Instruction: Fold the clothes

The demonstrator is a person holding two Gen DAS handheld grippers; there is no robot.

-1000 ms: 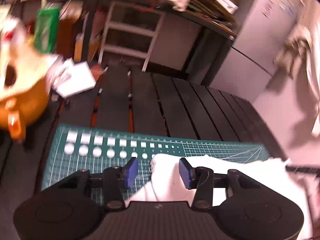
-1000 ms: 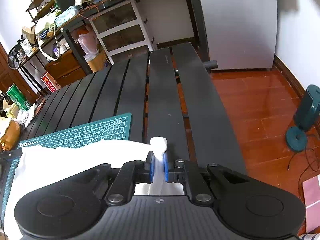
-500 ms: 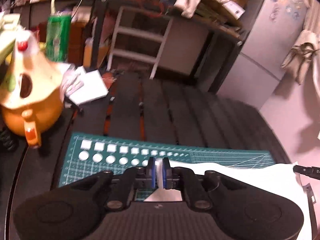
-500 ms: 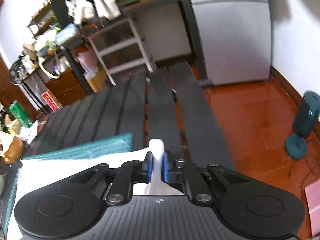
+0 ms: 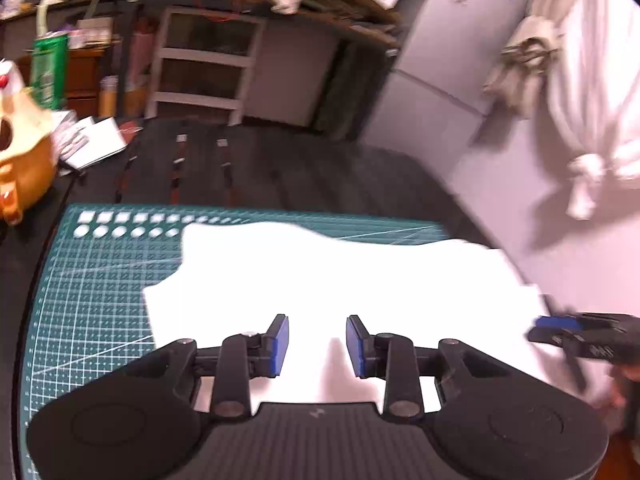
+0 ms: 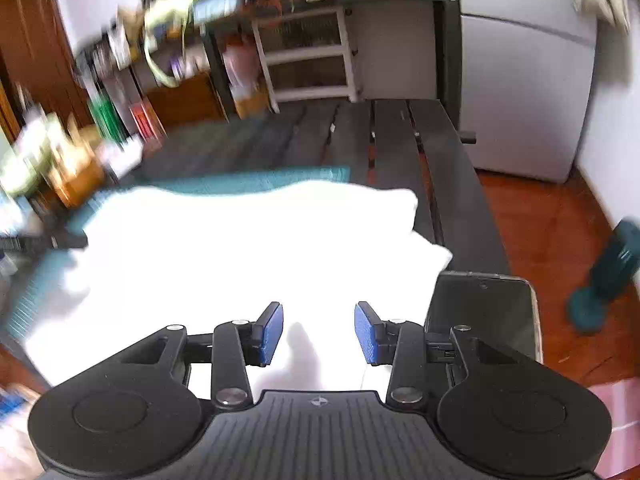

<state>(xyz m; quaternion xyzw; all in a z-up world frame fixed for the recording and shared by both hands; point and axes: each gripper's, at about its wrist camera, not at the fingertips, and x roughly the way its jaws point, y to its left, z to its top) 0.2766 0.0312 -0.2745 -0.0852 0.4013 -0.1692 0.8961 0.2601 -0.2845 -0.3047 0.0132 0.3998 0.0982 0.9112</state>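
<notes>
Released since earlier, white garment lies flat, long axis left-right.

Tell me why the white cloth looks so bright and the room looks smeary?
Left wrist view: the cloth is blown out to flat white, and the mat grid smears. Right wrist view: the cloth glares too; the shelves streak with motion blur.

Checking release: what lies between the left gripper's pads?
In the left wrist view, only the white garment, lying flat beneath the opening left gripper; nothing is pinched.
</notes>
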